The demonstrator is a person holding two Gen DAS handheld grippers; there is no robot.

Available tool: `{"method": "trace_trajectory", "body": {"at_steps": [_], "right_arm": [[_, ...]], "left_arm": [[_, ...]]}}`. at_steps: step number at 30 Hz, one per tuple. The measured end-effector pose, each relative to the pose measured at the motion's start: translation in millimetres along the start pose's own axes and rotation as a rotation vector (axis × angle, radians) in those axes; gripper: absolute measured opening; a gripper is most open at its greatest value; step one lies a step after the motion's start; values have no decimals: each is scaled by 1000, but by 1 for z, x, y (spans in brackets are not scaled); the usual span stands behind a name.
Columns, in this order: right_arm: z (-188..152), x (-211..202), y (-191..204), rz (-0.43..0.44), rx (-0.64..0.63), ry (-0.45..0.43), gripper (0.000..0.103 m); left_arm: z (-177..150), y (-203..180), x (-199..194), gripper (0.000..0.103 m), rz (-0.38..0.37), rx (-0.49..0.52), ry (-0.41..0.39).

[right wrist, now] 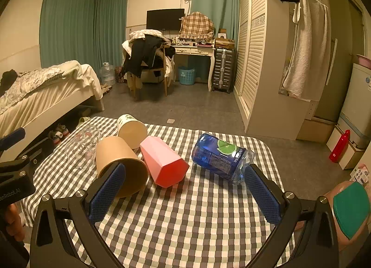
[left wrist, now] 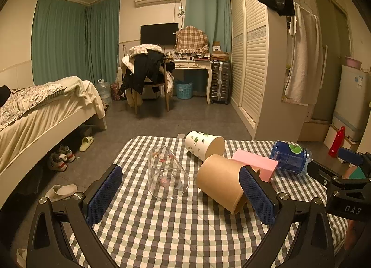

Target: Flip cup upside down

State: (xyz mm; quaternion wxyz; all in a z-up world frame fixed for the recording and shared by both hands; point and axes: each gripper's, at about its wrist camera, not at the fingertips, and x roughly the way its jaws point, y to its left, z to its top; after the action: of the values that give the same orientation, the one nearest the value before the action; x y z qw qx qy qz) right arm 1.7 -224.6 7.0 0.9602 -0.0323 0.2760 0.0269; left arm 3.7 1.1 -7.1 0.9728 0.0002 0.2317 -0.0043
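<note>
A table covered in a grey, pale green and white checked cloth (left wrist: 185, 233) carries five items. The clear glass cup with small pink and red printed motifs (left wrist: 167, 171) stands mouth-down near the left side of the cloth, its smooth wall see-through enough to show the checks behind it. Just right of it a plain brown kraft-paper cup (left wrist: 220, 182) lies on its side, and behind that lies a white paper cup printed with green leaf sprigs (left wrist: 204, 144), its brown lining showing at the open mouth. A matte pink faceted plastic cup with a hexagonal rim (right wrist: 165, 161) lies tipped over beside the kraft one, touching it. Further right a blue-labelled clear plastic bottle bearing a lime-slice picture (right wrist: 220, 155) lies on its side; its small print cannot be read.

The left gripper (left wrist: 183, 196) hovers with its jaws spread wide, empty, blue dimpled rubber pads (left wrist: 105, 195) facing each other on black arms. The right gripper (right wrist: 185, 195) is likewise wide apart and holds nothing. Its black body reads "DAS" in the left wrist view; the other's body shows "enRobot.AI"
</note>
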Motion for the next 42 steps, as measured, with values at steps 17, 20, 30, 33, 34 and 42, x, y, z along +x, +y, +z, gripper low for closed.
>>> {"method": "trace_trajectory", "body": {"at_steps": [17, 20, 30, 33, 34, 42], "right_arm": [[-3, 2, 2, 1, -3, 4, 103], [-3, 3, 3, 0, -4, 5, 103], [-3, 3, 2, 1, -4, 6, 103], [-3, 3, 3, 1, -5, 7, 103], [-2, 3, 2, 1, -4, 7, 103], [-3, 4, 3, 1, -4, 9, 103]], "left_arm": [[-3, -2, 2, 103, -2, 1, 5], [-4, -2, 2, 103, -3, 1, 6], [-4, -2, 2, 103, -2, 1, 6], [-3, -2, 2, 103, -2, 1, 7], [-4, -3, 3, 103, -2, 1, 7], [-3, -2, 2, 103, -2, 1, 8]]}}
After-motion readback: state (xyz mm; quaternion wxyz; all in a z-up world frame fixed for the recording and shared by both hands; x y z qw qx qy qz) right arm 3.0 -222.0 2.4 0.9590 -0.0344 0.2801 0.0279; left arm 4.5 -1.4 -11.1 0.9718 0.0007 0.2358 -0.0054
